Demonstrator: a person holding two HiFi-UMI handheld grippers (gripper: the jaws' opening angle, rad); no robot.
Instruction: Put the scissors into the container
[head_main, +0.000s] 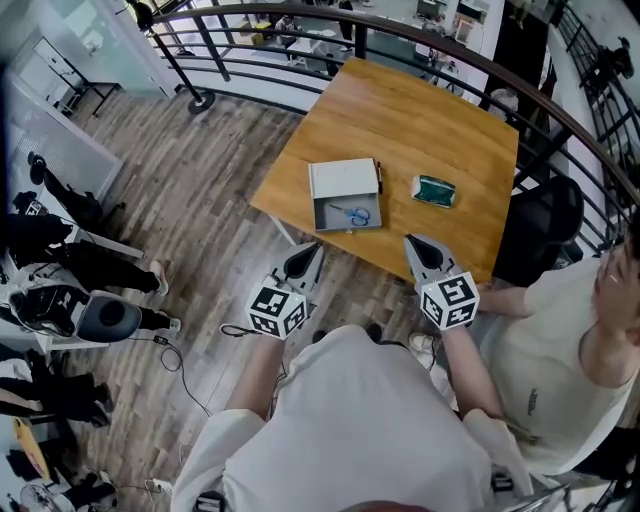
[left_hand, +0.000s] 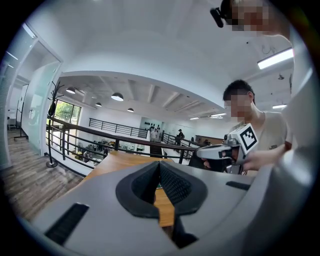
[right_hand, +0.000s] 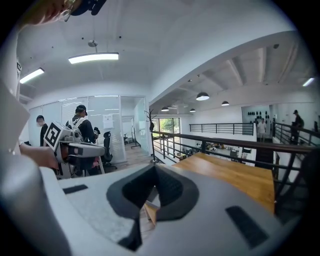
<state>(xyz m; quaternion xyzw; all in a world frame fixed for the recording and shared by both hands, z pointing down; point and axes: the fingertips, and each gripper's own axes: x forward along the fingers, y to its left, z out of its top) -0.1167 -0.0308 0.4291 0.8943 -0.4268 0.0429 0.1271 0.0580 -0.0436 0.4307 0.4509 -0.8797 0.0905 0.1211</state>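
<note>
The blue-handled scissors lie inside the open white container, which stands near the front edge of the wooden table. Both grippers hover off the table, short of its near edge. My left gripper points at the container's front left corner, jaws shut and empty. My right gripper sits to the container's front right, also shut with nothing in it. In the left gripper view the jaws meet at their tips over the tabletop. The right gripper view shows its jaws closed as well.
A green packet lies on the table right of the container. A dark railing curves behind the table. A black chair and a seated person are at the right. Bags and gear clutter the floor at the left.
</note>
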